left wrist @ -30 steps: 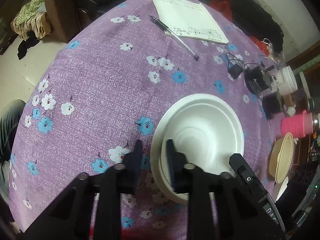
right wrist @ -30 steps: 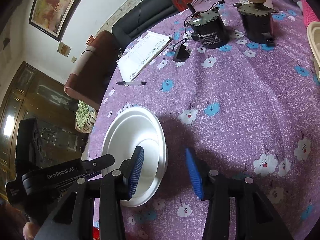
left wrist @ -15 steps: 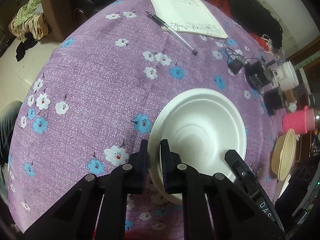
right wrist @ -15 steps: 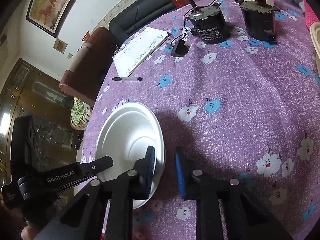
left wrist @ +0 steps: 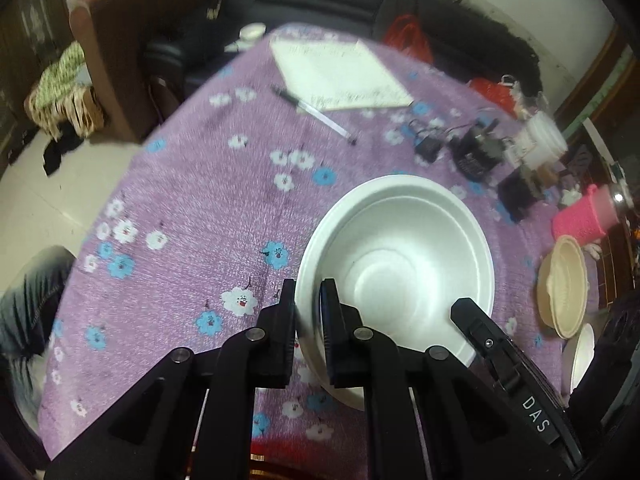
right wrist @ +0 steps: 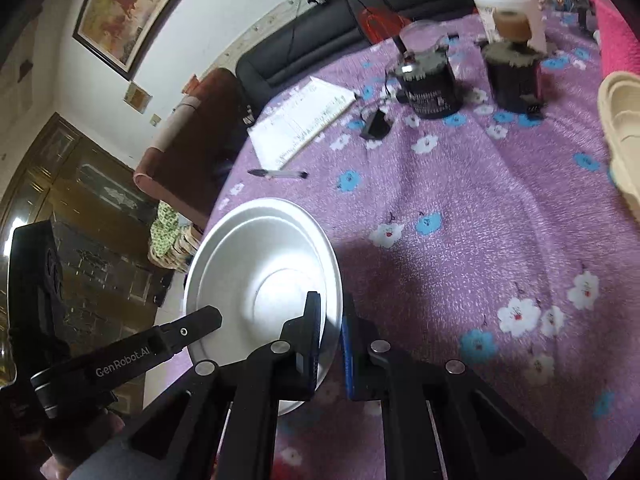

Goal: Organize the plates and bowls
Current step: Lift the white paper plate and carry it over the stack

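Observation:
A white foam bowl [left wrist: 400, 256] is held above the purple flowered tablecloth [left wrist: 200, 200]. My left gripper [left wrist: 307, 300] is shut on the bowl's near-left rim. My right gripper [right wrist: 331, 320] is shut on the opposite rim of the same bowl [right wrist: 260, 276]. Each gripper shows in the other's view: the right one [left wrist: 500, 344] at the bowl's right side, the left one [right wrist: 160, 344] at its left side. A beige bowl [left wrist: 562, 284] and a white plate [left wrist: 580, 356] sit at the table's right edge; the beige bowl also shows in the right wrist view [right wrist: 624, 136].
A notepad [left wrist: 340, 72] and pen [left wrist: 316, 116] lie at the far side. Two dark motors [right wrist: 432, 80], a black adapter [right wrist: 376, 124], a white cup [right wrist: 504, 0] and a pink basket [left wrist: 584, 216] stand at the right. A brown chair [left wrist: 116, 64] stands beyond the table's left edge.
Both grippers closed on the bowl's rim from opposite sides, then lifted it off the cloth; the views tilted up and the background blurred.

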A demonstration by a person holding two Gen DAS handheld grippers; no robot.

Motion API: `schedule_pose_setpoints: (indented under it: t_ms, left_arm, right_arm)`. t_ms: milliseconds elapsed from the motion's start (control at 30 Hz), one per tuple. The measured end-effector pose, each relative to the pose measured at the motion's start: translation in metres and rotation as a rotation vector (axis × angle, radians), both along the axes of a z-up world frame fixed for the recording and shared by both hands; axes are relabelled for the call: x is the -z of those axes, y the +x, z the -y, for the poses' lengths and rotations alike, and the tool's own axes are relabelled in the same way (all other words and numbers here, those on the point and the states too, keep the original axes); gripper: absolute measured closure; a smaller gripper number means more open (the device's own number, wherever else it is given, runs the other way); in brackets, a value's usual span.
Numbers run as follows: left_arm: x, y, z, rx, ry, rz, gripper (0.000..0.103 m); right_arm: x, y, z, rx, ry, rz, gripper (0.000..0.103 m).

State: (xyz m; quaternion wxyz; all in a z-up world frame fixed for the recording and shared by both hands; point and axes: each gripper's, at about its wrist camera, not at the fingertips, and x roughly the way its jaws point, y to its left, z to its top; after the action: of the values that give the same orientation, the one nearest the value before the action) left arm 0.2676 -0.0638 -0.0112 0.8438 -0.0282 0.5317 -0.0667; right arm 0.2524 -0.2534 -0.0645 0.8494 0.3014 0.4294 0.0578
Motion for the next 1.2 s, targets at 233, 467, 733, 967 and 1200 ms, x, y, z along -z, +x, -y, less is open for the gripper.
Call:
schedule_pose_setpoints:
  t_ms: [233, 467, 733, 967, 1200]
  left_arm:
    - [-0.043, -0.042, -0.001, 0.03, 0.017, 0.125, 0.094]
    - [-0.072, -0.103, -0.012, 0.06, 0.059, 0.275, 0.093]
    - [-0.081, -0.165, -0.037, 0.045, 0.096, 0.388, 0.093]
    - [-0.073, -0.197, -0.059, 0.013, 0.092, 0.409, 0.093]
    - [-0.05, -0.213, -0.072, -0.023, 0.08, 0.38, 0.092]
  right_arm:
    - [-0.039, -0.037, 0.0, -0.001, 0.005, 0.09, 0.095]
    - [-0.07, -0.086, -0.009, -0.032, 0.008, 0.162, 0.095]
    - [-0.084, -0.147, -0.037, -0.076, -0.001, 0.22, 0.094]
    - [-0.084, -0.181, -0.06, -0.105, -0.007, 0.229, 0.094]
    - [-0.067, -0.2, -0.079, -0.122, -0.02, 0.191, 0.094]
